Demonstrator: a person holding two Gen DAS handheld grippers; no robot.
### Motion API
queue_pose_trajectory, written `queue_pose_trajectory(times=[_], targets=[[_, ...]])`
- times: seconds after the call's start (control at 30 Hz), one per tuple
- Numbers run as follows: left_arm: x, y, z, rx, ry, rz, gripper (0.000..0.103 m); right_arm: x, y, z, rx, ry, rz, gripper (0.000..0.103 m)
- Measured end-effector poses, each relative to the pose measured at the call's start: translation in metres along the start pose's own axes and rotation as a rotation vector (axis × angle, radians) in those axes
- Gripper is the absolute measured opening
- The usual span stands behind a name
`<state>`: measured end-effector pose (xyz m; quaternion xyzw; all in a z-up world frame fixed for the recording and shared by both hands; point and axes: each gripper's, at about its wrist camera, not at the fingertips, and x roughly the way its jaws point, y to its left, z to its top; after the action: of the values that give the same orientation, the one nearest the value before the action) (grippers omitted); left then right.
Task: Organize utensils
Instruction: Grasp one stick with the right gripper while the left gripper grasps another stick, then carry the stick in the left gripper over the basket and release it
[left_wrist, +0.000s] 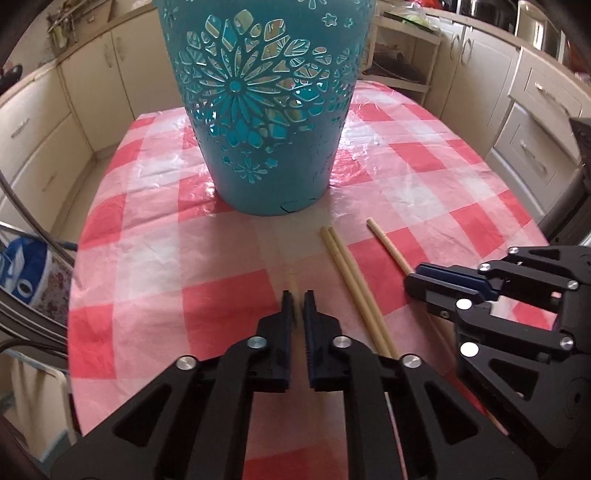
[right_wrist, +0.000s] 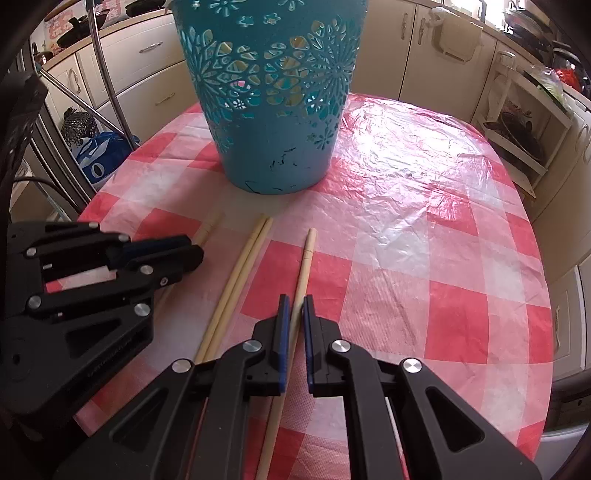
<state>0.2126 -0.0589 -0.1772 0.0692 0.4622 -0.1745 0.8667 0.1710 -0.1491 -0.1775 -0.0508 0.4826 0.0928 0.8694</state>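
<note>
Two black plastic grippers, left (left_wrist: 294, 301) and right (right_wrist: 293, 304), with silver pivot screws and blue-padded ribbed jaws.

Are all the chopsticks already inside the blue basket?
No, four chopsticks lie on the checkered tablecloth in front of the blue basket.

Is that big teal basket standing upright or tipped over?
Upright. The teal basket stands on its flat base on the checked tablecloth, widening upward, with the chopsticks lying before it. Its rim is out of frame.
</note>
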Motion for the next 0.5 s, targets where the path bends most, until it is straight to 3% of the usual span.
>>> queue_pose_trajectory(times=[0.23,0.5], targets=[[-0.049,0.007,-0.018,-0.062,-0.133,0.016,0.005,0.0,-0.013,-0.002,0.085,-0.008,0.053,0.006],[-0.093,0.001,-0.018,-0.068,-0.231,0.012,0.005,-0.001,-0.011,-0.004,0.09,-0.024,0.037,0.006]])
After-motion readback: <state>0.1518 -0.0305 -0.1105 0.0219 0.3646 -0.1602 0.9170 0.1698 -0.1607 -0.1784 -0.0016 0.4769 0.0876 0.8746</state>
